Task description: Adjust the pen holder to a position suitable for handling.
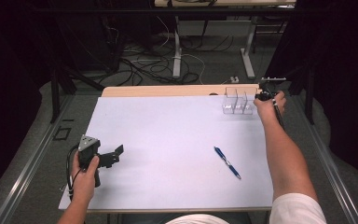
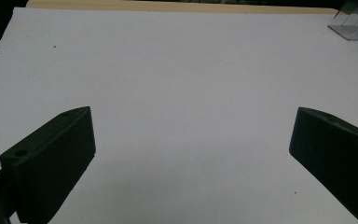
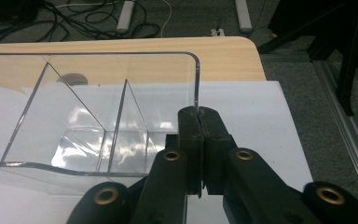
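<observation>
Grip: While your right gripper point(image 3: 199, 122) pinched the end wall of the clear organizer point(image 3: 88, 116), its jaws were pressed together on that thin pane, which rose between them in the right gripper view.

Organizer: It stood at the table's point(image 1: 168, 135) far right corner, its long axis running along the far edge, its dividers marking off compartments that looked empty.

Key relation: The organizer lay to the left of your right gripper point(image 1: 264, 96), along the far edge, so I judge any pull or slide would have run along that axis, with the wall held edge-on.

Nearer hand: Your right hand point(image 1: 271, 103) was at the organizer; your left hand point(image 1: 85, 175) was well apart from it, at the near left corner.

Right arm pose: You had the arm stretched forward along the right edge, the hand at the far corner, the jaws coming in from the organizer's right end.

Left gripper: Your left gripper point(image 1: 106, 157) had its jaws spread wide over bare white surface, holding nothing, pointed toward the table's middle.

Pen: A blue pen point(image 1: 227, 162) lay toward the near right, slanted, apart from both grippers.

Risk: With so thin a pane held near its top, I judge the organizer could have tipped or slipped free.
</observation>
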Tool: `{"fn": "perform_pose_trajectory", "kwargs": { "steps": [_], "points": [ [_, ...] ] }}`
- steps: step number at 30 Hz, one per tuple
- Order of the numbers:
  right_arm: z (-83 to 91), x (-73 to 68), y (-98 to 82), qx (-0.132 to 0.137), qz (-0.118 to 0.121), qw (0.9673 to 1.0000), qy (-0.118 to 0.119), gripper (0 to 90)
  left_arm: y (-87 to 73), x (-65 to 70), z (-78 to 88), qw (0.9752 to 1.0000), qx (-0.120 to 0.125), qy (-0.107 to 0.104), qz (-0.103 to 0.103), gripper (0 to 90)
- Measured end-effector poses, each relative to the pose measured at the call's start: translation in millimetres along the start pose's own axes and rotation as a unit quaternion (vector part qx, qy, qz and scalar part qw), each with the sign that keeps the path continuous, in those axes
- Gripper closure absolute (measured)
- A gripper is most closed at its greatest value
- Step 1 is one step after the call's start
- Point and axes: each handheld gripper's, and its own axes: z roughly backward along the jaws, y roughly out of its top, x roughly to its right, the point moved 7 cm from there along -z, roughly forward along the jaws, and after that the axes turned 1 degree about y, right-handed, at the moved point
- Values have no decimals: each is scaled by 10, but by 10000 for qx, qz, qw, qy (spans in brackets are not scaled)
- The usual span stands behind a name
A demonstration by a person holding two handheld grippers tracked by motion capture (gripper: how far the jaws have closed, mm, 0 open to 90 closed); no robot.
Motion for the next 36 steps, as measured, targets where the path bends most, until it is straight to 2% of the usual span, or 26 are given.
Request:
{"fn": "perform_pose_trajectory", "kwargs": {
  "steps": [7, 9, 20, 23, 30, 36],
  "points": [
    [6, 7, 1, -87, 82, 9999, -75, 896, -3, 3, -1, 10000, -9, -4, 6, 1],
    [5, -2, 3, -92, 24, 9999, -110, 896, -4, 2, -1, 10000, -11, 1, 0, 1],
    [32, -48, -8, -212, -50, 9997, -54, 897, -8, 8, -13, 10000, -25, -2, -49, 1],
    [41, -56, -11, -247, -1, 9997, -63, 898, -9, 13, -15, 10000, -25, -3, -62, 1],
    [71, -151, -39, -340, 63, 9994, -25, 898, -15, 9, -28, 10000, -42, -5, -65, 1],
    [105, -311, -74, -430, 189, 9988, 109, 898, -16, 44, -43, 9999, -63, -44, -105, 1]
  ]
}}
